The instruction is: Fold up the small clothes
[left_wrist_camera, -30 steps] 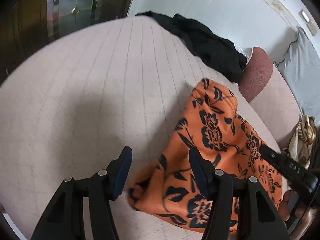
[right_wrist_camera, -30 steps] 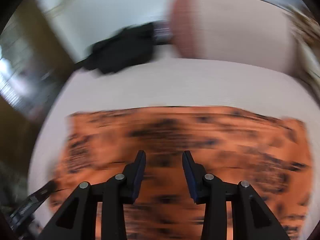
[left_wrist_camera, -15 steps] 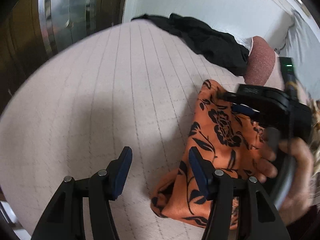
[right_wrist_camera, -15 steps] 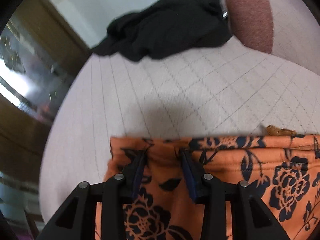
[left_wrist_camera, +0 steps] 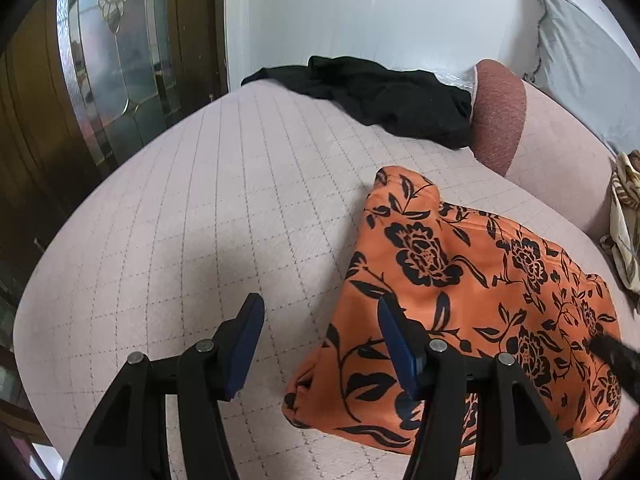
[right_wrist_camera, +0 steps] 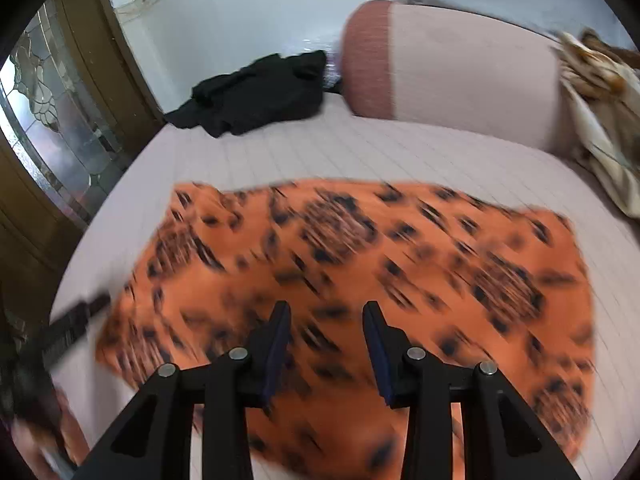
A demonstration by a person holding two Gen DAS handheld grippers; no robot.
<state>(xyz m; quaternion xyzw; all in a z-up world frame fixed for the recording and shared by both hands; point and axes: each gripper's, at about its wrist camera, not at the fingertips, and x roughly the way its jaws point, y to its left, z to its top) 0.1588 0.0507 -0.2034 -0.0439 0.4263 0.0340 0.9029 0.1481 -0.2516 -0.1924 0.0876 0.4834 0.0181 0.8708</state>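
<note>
An orange garment with a black flower print [left_wrist_camera: 460,304] lies folded on the pale quilted bed; it also shows, blurred, in the right wrist view [right_wrist_camera: 360,264]. My left gripper [left_wrist_camera: 320,320] is open and empty, above the bed just left of the garment's near edge. My right gripper [right_wrist_camera: 325,316] is open and empty, held above the middle of the garment. Its tip shows as a dark shape at the right edge of the left wrist view [left_wrist_camera: 616,360].
A black garment [left_wrist_camera: 384,96] lies crumpled at the far end of the bed [left_wrist_camera: 200,220]. A pink and maroon bolster [right_wrist_camera: 440,64] lies along the back. A cream patterned cloth [right_wrist_camera: 600,120] hangs at the right. A wooden door with glass [left_wrist_camera: 100,60] stands left.
My right gripper let go of the garment's far edge and pulled back over its middle, moving fast. The garment now lies flat. My left gripper stayed open and shifted slightly.
</note>
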